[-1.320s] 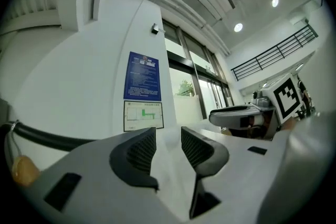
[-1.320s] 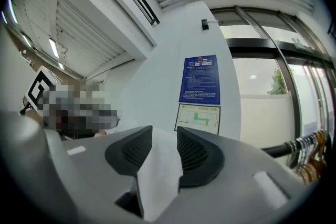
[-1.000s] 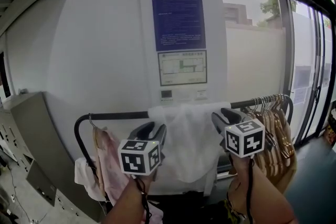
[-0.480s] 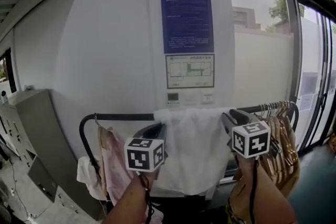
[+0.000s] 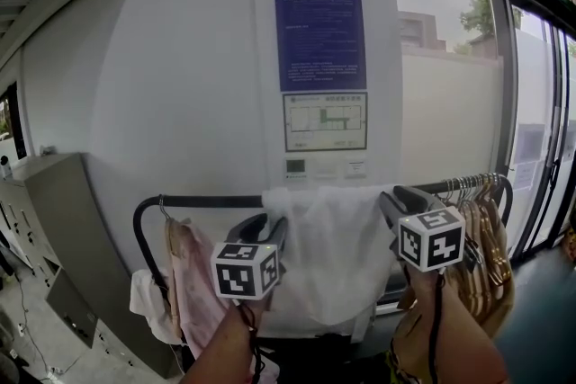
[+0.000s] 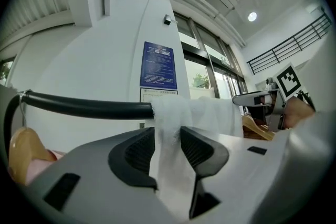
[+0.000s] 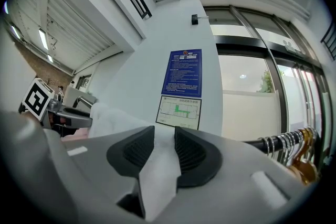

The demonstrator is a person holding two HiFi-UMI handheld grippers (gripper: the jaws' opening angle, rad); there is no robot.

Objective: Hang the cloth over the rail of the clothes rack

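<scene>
A white cloth (image 5: 333,256) lies draped over the black rail (image 5: 198,200) of the clothes rack, in front of a white pillar. My left gripper (image 5: 268,225) is at the cloth's left edge. Its jaws are opening, and in the left gripper view the cloth (image 6: 210,113) hangs loosely between the parted pads of that gripper (image 6: 168,136), just past the rail (image 6: 84,106). My right gripper (image 5: 400,198) is at the cloth's right edge. In the right gripper view its pads (image 7: 164,139) are closed on a fold of the cloth (image 7: 160,176).
Several wooden hangers (image 5: 477,229) crowd the rail's right end. A pink garment (image 5: 193,283) hangs at its left end. A blue notice (image 5: 319,30) is on the pillar behind. A grey cabinet (image 5: 45,220) stands at the left, tall windows at the right.
The left jaws closed half a second ago and now stand apart again. The right gripper has hardly moved. The cloth stays on the rail.
</scene>
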